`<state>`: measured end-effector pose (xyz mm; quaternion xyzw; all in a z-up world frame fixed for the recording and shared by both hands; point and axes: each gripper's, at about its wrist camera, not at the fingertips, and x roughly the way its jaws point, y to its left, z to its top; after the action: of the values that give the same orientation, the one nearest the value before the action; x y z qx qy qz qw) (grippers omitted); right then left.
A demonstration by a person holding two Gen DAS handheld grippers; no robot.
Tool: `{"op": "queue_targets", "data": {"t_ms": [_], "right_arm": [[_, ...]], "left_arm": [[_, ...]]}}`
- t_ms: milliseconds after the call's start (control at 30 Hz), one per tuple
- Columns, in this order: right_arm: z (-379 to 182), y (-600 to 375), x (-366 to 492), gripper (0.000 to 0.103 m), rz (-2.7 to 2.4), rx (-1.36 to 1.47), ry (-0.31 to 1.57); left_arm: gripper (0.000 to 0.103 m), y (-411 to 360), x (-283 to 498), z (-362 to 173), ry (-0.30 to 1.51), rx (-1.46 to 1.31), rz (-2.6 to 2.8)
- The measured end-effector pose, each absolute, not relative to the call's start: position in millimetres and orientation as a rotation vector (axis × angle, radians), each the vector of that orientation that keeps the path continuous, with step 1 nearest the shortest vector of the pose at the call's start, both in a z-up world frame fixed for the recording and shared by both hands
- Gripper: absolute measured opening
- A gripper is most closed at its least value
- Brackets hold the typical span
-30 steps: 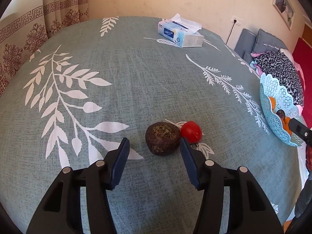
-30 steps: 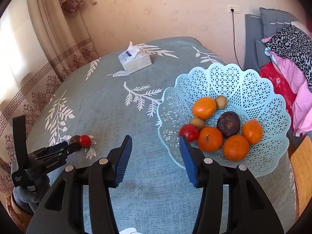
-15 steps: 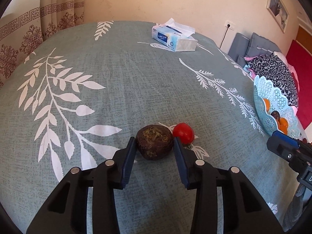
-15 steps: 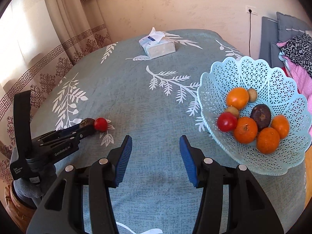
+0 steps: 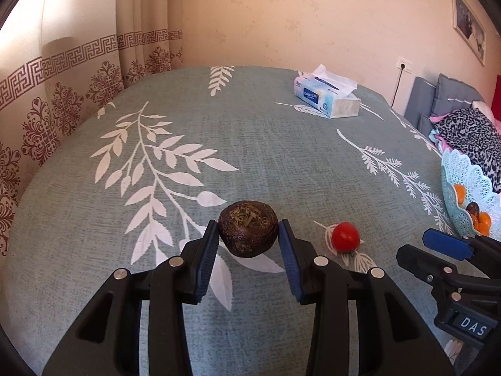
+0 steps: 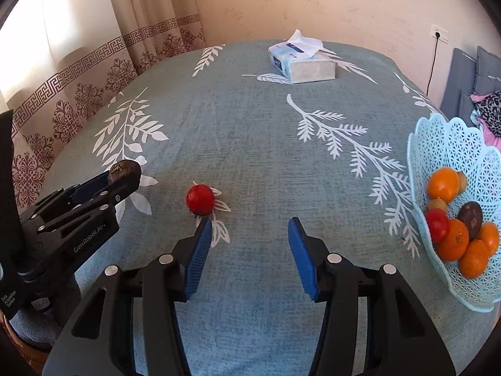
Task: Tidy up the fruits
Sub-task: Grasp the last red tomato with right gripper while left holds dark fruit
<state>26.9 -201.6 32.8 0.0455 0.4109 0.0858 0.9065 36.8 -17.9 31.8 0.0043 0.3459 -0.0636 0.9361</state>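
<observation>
Surface (image 6: 250, 144) w/ matt woven cloth, leaf print. Tomato (image 6: 200, 199) smooth & glossy; dark fruit (image 5: 248, 233) rough, dull. Basket (image 6: 438, 144) pierced plastic, tissue pack (image 6: 302, 59) shiny wrap.

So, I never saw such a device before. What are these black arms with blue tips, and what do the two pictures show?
They are two hand-held grippers, each carrying a camera that looks along its fingers, one picture from each. On the leaf-patterned tablecloth lie a red tomato, a tissue box and a blue basket of fruit. The left gripper has just closed on a dark brown fruit. The right gripper is open and empty, near the tomato.
</observation>
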Motion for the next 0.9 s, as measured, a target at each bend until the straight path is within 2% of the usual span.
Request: {"op": "queue_targets", "data": {"t_ms": [467, 600, 733, 900], "right_arm": [[25, -157, 66, 0.051, 0.257, 0.058, 0.88], [21, -152, 72, 0.043, 0.269, 0.066, 0.89], [15, -149, 72, 0.027, 0.265, 0.051, 0.908], [15, -151, 70, 0.027, 0.257, 0.053, 0.901]], "left_arm": [[0.04, -4, 37, 35, 0.695, -0.023, -0.064], [0.04, -1, 38, 34, 0.702, -0.036, -0.058], [0.04, -1, 38, 34, 0.702, -0.035, -0.059], [0.04, -2, 38, 34, 0.706, -0.038, -0.067]]}}
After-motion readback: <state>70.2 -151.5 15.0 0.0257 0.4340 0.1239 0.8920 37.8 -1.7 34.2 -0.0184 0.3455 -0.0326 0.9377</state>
